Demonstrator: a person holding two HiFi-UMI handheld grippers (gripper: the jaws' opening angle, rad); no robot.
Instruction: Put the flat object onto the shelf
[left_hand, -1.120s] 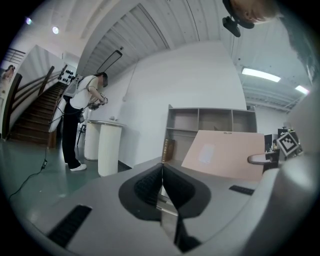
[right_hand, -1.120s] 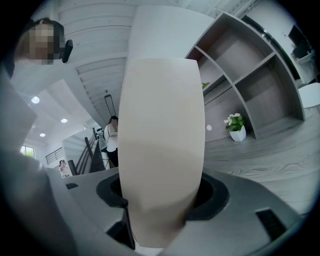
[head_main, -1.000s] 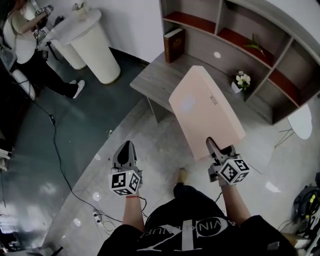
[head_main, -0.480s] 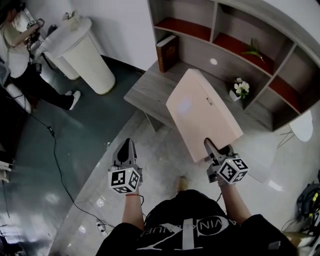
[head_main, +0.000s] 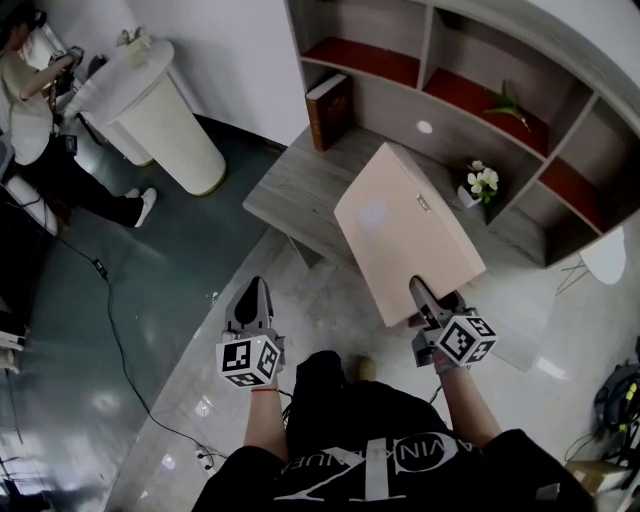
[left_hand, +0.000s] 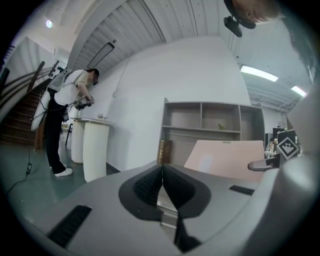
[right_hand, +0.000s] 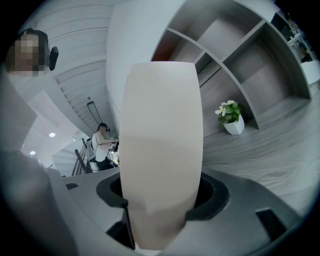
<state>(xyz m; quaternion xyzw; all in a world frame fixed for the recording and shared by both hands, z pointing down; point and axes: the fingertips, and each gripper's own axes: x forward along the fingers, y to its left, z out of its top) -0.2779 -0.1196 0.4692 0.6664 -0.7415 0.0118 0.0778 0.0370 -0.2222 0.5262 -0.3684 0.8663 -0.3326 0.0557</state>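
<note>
A flat pale pink box (head_main: 408, 230) is held out over the grey shelf unit's low counter (head_main: 290, 185), and my right gripper (head_main: 428, 305) is shut on its near edge. In the right gripper view the box (right_hand: 162, 150) stands edge-on between the jaws and fills the middle. It also shows at the right of the left gripper view, box (left_hand: 227, 159). My left gripper (head_main: 251, 305) hangs over the floor to the left, shut with nothing in it; its pads (left_hand: 172, 187) meet.
The shelf unit (head_main: 470, 70) has open compartments with red-brown floors. A brown book (head_main: 328, 98) leans at its left end, a small potted white flower (head_main: 482, 182) stands on the counter. A white ribbed pedestal (head_main: 165, 110) and a person (head_main: 35, 110) are far left. A cable (head_main: 110, 290) lies on the floor.
Both grippers and the box have come closer to the shelf unit; the counter now lies under more of the box. The person's leg has stepped forward between the grippers.
</note>
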